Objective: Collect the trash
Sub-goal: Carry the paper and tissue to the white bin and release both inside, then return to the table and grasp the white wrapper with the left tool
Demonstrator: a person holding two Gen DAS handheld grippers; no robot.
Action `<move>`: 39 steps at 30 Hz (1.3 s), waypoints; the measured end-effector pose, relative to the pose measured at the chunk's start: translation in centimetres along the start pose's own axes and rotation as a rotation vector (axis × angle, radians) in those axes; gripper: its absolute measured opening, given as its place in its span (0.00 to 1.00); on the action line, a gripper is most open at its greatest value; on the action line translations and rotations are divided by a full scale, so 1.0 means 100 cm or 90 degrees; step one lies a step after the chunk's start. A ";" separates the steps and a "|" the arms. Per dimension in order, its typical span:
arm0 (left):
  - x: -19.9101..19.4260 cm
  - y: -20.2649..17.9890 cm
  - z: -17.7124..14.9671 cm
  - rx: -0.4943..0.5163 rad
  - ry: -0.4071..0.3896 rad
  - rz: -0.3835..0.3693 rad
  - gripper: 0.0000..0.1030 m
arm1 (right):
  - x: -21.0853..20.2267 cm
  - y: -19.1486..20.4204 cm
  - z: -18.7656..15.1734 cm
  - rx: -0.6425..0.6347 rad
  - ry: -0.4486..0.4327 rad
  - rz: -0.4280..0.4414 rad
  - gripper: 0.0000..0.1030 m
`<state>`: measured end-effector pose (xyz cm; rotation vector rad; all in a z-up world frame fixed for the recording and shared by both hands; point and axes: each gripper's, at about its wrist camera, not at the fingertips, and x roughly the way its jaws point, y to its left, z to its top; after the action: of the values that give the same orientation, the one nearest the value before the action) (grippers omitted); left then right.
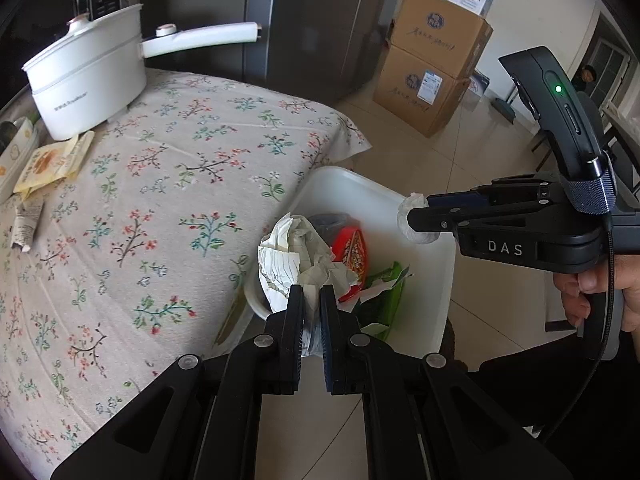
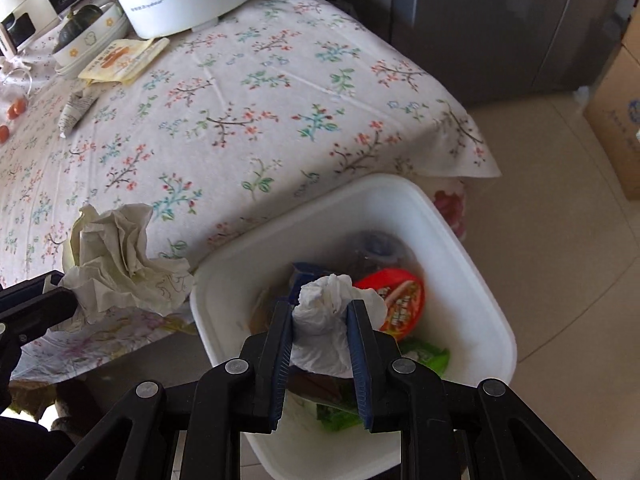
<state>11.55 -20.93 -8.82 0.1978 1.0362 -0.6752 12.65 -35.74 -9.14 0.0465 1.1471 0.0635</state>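
My left gripper (image 1: 311, 294) is shut on a big crumpled sheet of paper (image 1: 296, 256), held at the near rim of the white bin (image 1: 360, 184). In the right wrist view that crumpled paper (image 2: 120, 264) hangs beside the bin's left rim. My right gripper (image 2: 320, 310) is shut on a white tissue wad (image 2: 324, 320) right above the open bin (image 2: 472, 264). From the left wrist view the right gripper (image 1: 416, 224) reaches in from the right with the tissue wad (image 1: 412, 202) over the bin's far side. Inside lie a red wrapper (image 2: 400, 304) and a green packet (image 2: 424, 356).
The bin stands on the tiled floor against a table with a floral cloth (image 1: 160, 200). On it are a white pot (image 1: 88, 76), yellow packets (image 1: 52, 164), a squeezed tube (image 2: 78, 110) and a bowl (image 2: 86, 40). Cardboard boxes (image 1: 432, 64) and a dark fridge (image 1: 312, 20) stand behind.
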 end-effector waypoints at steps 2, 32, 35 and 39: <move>0.012 -0.007 0.003 0.008 0.012 -0.009 0.08 | 0.002 -0.011 -0.004 0.005 0.007 -0.006 0.24; -0.002 0.054 -0.006 -0.066 0.026 0.093 0.77 | 0.020 -0.034 -0.013 0.024 0.062 -0.011 0.31; -0.016 0.065 -0.010 -0.074 0.011 0.113 0.83 | 0.018 -0.030 -0.008 0.032 0.057 -0.003 0.58; -0.030 0.084 -0.017 -0.096 0.002 0.138 0.86 | 0.014 -0.020 -0.002 0.034 0.048 0.002 0.63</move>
<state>14.38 -12.27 -8.53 0.1775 1.0456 -0.3991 13.13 -37.64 -10.63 0.0948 1.2240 0.0377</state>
